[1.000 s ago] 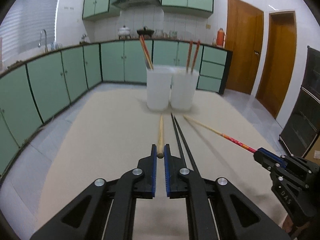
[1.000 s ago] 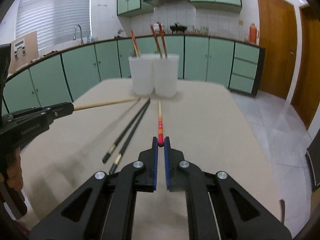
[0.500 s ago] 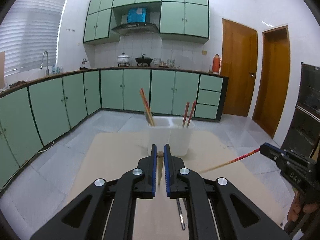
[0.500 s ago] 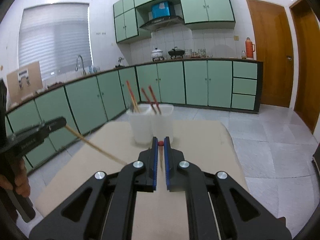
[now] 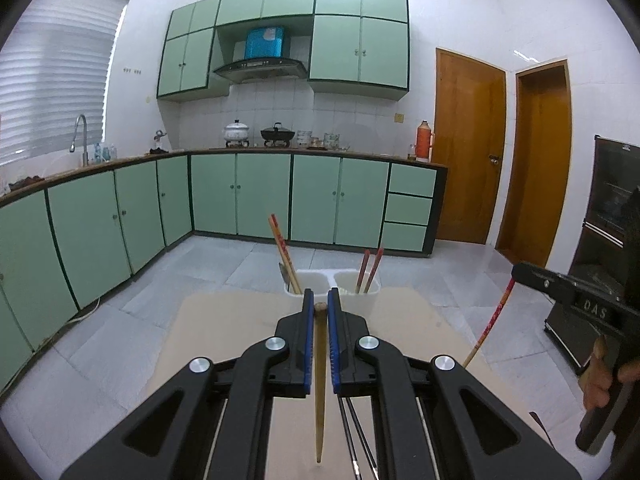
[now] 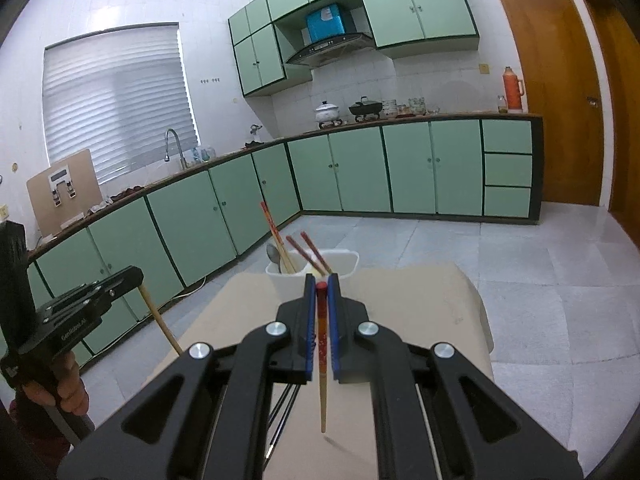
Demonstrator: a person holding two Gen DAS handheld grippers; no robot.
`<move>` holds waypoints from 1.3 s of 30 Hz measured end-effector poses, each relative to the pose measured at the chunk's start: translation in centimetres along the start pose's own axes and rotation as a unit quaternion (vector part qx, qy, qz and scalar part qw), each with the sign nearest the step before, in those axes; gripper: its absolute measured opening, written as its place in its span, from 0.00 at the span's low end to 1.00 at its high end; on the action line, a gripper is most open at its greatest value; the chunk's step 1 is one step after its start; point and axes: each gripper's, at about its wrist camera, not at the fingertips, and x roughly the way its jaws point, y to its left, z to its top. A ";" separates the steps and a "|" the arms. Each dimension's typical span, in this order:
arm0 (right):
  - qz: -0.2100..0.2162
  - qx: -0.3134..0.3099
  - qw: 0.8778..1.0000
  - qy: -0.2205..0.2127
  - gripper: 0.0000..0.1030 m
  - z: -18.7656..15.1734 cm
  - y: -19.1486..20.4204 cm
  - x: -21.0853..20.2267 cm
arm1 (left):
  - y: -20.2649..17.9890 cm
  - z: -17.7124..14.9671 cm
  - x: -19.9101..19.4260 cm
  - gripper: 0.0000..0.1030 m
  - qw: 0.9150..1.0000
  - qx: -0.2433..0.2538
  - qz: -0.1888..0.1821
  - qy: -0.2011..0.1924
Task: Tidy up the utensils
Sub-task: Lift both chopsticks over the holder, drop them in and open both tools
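1. The left gripper [image 5: 319, 307] is clamped on the thick end of a plain wooden chopstick [image 5: 319, 392], which hangs tip-down above the beige table [image 5: 224, 344].
2. The right gripper [image 6: 321, 285] pinches the red top of a red-patterned chopstick [image 6: 322, 364], also hanging tip-down over the table.
3. 2 white holders [image 5: 352, 286] stand side by side at the table's far edge, each holding chopsticks.
4. 2 black chopsticks [image 5: 358, 436] lie on the table beneath the left gripper.
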 end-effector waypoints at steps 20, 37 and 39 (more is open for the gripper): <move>-0.014 -0.060 0.993 -0.099 0.05 13.4 -0.1 4.3 | 0.8 12.1 4.4 0.06 0.992 0.002 0.000 -0.123; -0.002 -0.070 0.996 -0.054 0.05 12.9 -0.4 16.2 | 1.3 10.7 18.2 0.06 0.997 -0.008 0.021 -0.074; 0.001 -0.068 0.997 -0.039 0.05 12.1 -0.5 17.2 | 1.6 9.9 19.4 0.06 0.998 -0.006 0.021 -0.056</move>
